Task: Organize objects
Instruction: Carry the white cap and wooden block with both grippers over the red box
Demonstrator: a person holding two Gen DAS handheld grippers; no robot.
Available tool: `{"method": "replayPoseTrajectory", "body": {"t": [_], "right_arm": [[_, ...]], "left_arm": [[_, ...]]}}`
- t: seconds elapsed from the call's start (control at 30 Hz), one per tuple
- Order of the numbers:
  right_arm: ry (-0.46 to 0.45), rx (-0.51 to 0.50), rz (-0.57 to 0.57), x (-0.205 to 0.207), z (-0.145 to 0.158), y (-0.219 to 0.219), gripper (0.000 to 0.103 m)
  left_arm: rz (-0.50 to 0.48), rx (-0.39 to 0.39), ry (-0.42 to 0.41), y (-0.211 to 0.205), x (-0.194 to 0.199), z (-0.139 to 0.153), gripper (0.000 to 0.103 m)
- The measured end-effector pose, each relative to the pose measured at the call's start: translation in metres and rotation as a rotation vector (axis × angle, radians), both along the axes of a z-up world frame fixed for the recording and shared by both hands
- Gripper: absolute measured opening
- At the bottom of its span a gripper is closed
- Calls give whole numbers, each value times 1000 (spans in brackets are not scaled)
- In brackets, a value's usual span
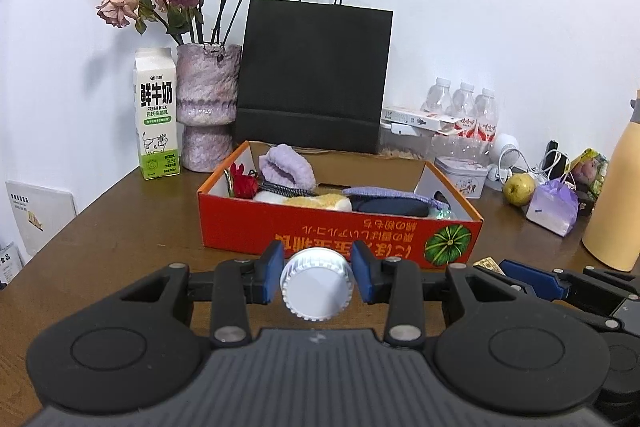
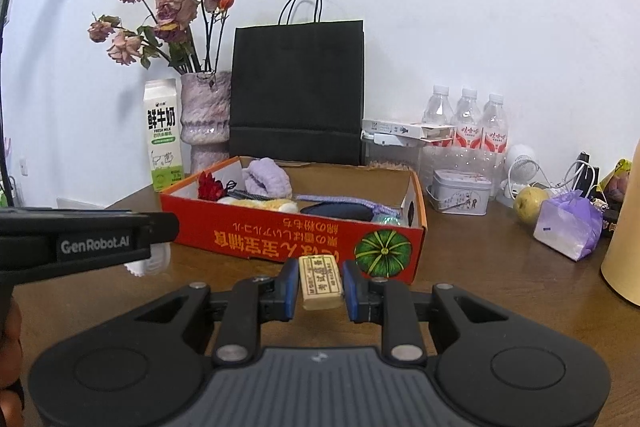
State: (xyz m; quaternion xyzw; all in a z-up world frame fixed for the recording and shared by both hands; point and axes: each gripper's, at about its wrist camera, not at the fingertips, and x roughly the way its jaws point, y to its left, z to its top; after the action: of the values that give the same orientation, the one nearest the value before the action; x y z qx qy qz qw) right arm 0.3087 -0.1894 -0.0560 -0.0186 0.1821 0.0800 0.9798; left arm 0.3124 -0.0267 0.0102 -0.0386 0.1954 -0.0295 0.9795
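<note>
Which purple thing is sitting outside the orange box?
The shiny purple bag, on the table beside the pear. The fuzzy purple cloth and flat purple pouch lie inside the box.

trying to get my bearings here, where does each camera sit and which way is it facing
Left wrist: sits on the left gripper, looks forward along the blue fingers flanking a white ridged cap; right gripper shows at right.
Right wrist: sits on the right gripper, faces forward, fingers flanking a small beige block; left gripper body shows at left.
Shared: both face the orange box, black bag and wall.
</note>
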Motion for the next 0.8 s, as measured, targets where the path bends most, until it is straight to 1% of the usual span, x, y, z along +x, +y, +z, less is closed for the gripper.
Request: {"method": "replayPoseTrajectory", "body": {"t": [0.47, 0.8], "right_arm": [[-28, 10, -2, 30, 16, 3, 22], [-56, 36, -3, 67, 24, 7, 22]], "left_arm": [[26, -32, -27, 3, 30, 13, 38], [45, -75, -59, 5, 66, 21, 38]]}}
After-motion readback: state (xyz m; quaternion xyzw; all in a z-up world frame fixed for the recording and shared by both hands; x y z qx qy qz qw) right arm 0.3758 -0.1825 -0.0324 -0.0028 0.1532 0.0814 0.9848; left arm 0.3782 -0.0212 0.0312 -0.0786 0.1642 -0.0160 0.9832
